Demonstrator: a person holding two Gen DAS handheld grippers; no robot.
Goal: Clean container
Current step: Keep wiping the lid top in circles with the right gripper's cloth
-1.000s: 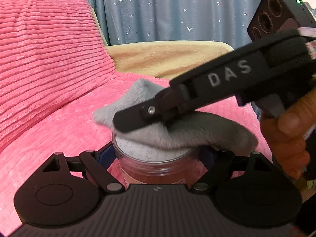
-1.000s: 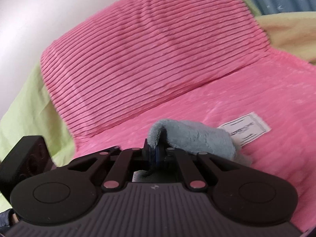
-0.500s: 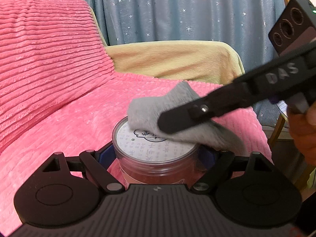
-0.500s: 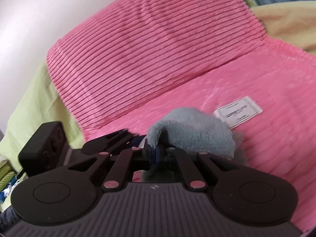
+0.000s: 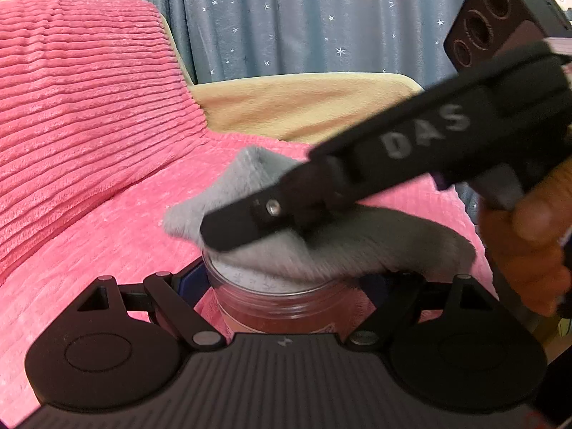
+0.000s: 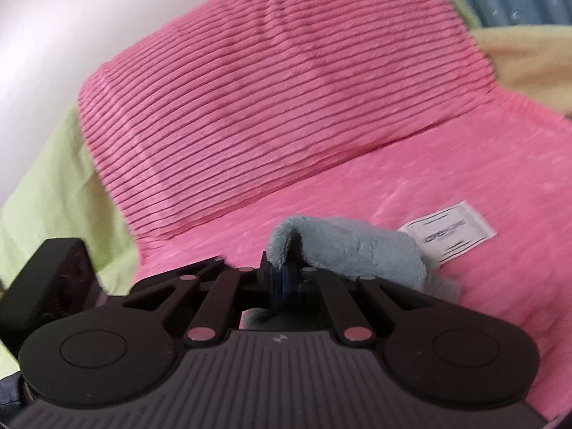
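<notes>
Jar clamped at the sides, cloth pressed on its lid

The left gripper (image 5: 286,286) is closed onto the jar (image 5: 282,304), fingers against its left and right walls just below the lid (image 5: 246,279), near the camera and above the pink cover (image 5: 107,236). The right gripper (image 6: 282,279) is pinched fully onto the cloth (image 5: 321,254), which lies across the lid. The jar appears to be clear, rigid plastic: probably light and smooth, so liable to slip or turn under wiping force; hold low on the walls. The cloth is soft and limp and folds over the fingers. A paper tag (image 6: 450,236) lies far right.
</notes>
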